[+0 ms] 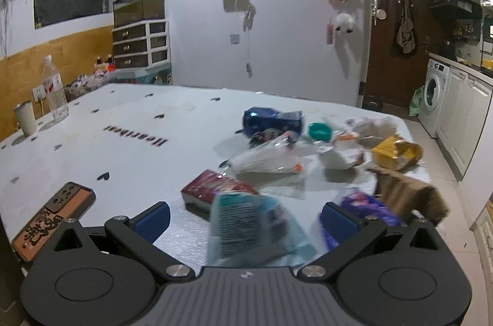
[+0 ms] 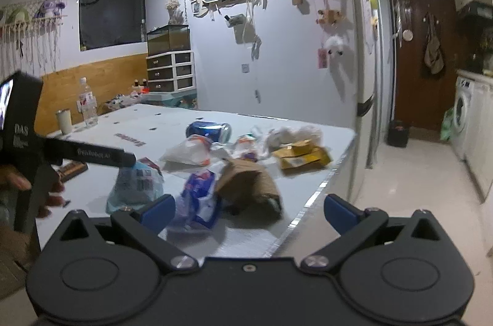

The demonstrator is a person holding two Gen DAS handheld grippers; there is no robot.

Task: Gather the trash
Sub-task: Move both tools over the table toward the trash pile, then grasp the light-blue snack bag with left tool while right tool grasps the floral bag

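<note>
Trash lay heaped on the white table (image 1: 123, 122) toward its right edge: a pale blue plastic bag (image 1: 246, 221), a brown paper bag (image 2: 246, 181), a blue can (image 2: 209, 130), a yellow box (image 2: 300, 158). The left gripper (image 1: 245, 218) stood wide open around the blurred blue bag, contact unclear. The right gripper (image 2: 249, 210) hung wide open, empty.

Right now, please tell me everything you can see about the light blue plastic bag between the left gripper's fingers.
The light blue bag is thin, see-through plastic with a white label of dark printed lines. It looks crumpled and blurred. It lies between the wide-open fingers of the left gripper; whether a finger touches it cannot be told. In the right view it sits on the white table, beside a red packet and a blue-white wrapper.
</note>
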